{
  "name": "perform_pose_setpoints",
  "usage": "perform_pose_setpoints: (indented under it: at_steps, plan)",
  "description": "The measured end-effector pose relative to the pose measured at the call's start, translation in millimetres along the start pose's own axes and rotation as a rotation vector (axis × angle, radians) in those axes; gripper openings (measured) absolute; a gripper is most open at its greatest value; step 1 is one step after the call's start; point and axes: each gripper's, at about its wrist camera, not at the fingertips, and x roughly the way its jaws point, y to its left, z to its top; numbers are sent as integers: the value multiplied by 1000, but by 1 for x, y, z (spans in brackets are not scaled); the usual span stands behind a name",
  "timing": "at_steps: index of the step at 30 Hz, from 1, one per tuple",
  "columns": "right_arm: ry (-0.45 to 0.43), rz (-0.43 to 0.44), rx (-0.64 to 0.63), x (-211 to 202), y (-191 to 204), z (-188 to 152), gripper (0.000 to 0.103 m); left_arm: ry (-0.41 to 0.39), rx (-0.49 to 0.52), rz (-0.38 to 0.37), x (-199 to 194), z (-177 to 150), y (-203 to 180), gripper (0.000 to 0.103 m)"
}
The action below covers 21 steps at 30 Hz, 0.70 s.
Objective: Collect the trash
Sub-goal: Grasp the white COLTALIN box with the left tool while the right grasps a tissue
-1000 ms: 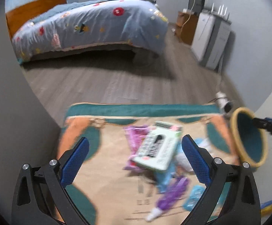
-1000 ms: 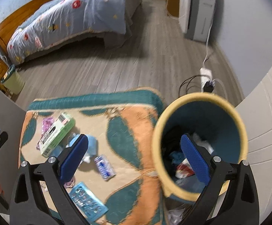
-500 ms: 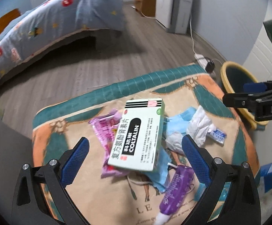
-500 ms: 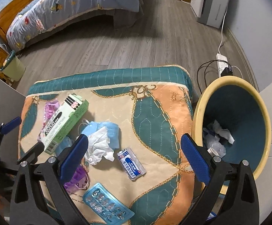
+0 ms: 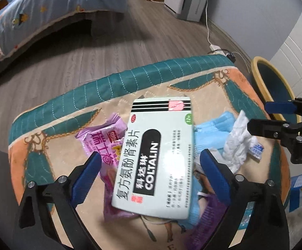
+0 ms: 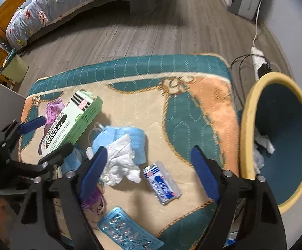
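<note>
Left wrist view: open left gripper (image 5: 148, 171) poised over the medicine box (image 5: 157, 156).

Both grippers' jaws stand wide and hold nothing; the right gripper (image 6: 148, 167) hovers above the crumpled tissue (image 6: 120, 164). The box lies tilted on wrappers near the mat's (image 6: 194, 112) left edge, with the bin (image 6: 275, 137) beyond the right edge. It looks light, stiff cardboard, probably crushable; grip across its long sides.

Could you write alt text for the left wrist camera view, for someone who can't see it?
An open left gripper hovers over a pale medicine box labelled COLTALIN, lying on a quilted mat among a purple wrapper, blue mask and crumpled tissue. The right gripper enters from the right, near a yellow-rimmed bin.
</note>
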Motion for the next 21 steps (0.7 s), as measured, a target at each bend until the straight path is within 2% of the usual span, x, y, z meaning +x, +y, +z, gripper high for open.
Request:
perform_pose_setpoints:
  at_steps: [3,4,10,12,14,21]
  plan:
    - [24,31,0,5,5,-1,64,22,-17,-2,7,-1,6,89]
    - [38,46,3,8,6,-1,62,29,-29,-9,9,-2,8,82]
    - [92,79,-8,21,14,-4,46,36,-31,-9,14,-6,7,81]
    - [97,82,-24,21,16,-5,30,29,-37,-14,12,-6,7,80]
    - [92,90,-35,17,18,-4,23,19,-38,-28,9,-7,6,79]
    - [34,119,-69,-14,20,-3,19,-22,-19,-30,-9,-6,-1,77]
